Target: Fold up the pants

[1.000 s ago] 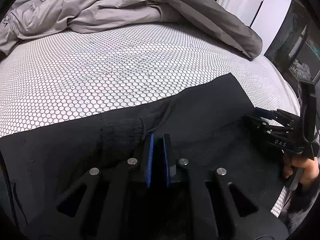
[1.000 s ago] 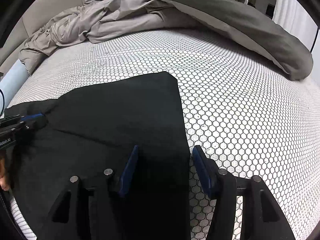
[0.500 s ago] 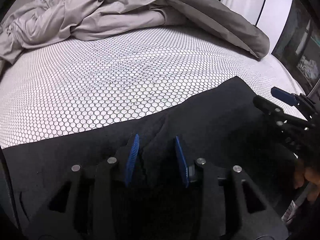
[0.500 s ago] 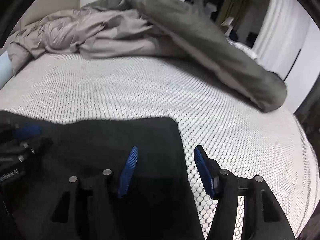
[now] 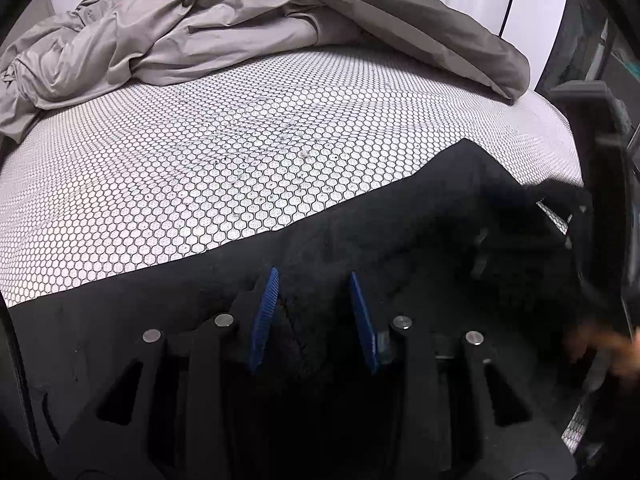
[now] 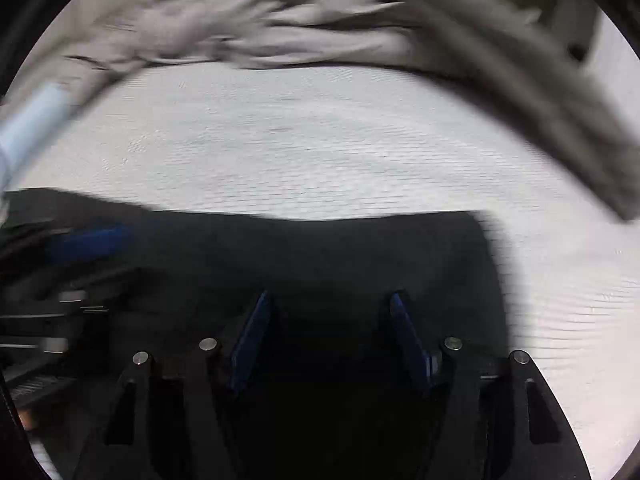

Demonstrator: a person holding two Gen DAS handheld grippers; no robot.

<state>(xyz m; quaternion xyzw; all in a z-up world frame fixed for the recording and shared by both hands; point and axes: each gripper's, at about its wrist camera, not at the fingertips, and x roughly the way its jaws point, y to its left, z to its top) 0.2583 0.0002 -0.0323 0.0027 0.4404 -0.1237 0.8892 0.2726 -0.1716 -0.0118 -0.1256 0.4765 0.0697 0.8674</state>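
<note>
Both pairs of jaws now stand spread with nothing between them, and that is the change that matters: a second ago the left gripper [image 5: 314, 312] was pressed shut on a bunched ridge of the pants [image 5: 400, 240], and it has since let go and opened, while the right gripper [image 6: 330, 336] was open all along. I take the release to mean one fold has just been laid down and the cloth left to settle, so the next grasp is still to be chosen.

Going by size, the bed [image 5: 200, 160], with its white honeycomb cover, fills most of both views, and a rumpled grey duvet [image 5: 240, 28] is heaped along its far side. The black pants lie flat across the near edge of the bed, their far right corner squared off, a small pucker remaining just ahead of the left blue pads.

As for pose, the left gripper hangs low over the middle of the garment, pointing across the bed toward the duvet. The right gripper sits over the pants near their right edge; its view is smeared, so it seems to be swinging quickly. Each tool shows blurred at the edge of the other's view.
</note>
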